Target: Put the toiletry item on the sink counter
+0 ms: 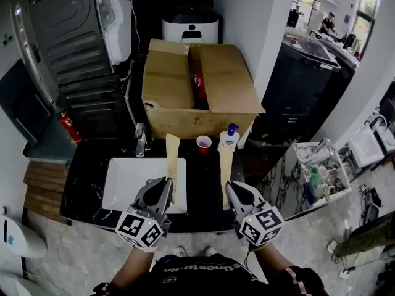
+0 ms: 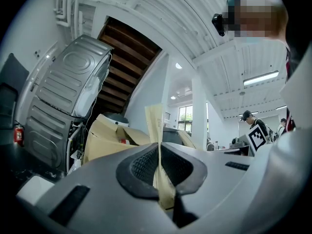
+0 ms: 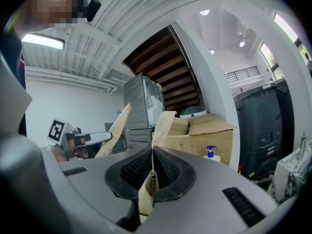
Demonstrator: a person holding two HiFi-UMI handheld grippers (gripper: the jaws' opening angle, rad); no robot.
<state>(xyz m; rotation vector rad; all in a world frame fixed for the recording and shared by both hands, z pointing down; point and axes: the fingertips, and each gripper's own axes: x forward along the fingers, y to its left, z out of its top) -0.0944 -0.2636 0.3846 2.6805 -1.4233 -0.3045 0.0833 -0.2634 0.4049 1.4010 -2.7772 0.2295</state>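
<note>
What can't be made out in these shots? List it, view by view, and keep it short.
- Head view: contents of the cardboard box; its flaps cover all but a red sliver.
- Head view: pump bottle label, too small to read.
- Head view: whether the tan strip clamped in the left tongs, like the one in the right tongs, joins the box; ends too small.
- Right gripper view: red cup not seen; the tongs' body fills the lower frame.

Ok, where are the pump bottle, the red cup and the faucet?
pump bottle (image 1: 229, 139): head view, on its white body.
red cup (image 1: 203, 143): head view, on its open top.
faucet (image 1: 141, 142): head view, on its metal body.
</note>
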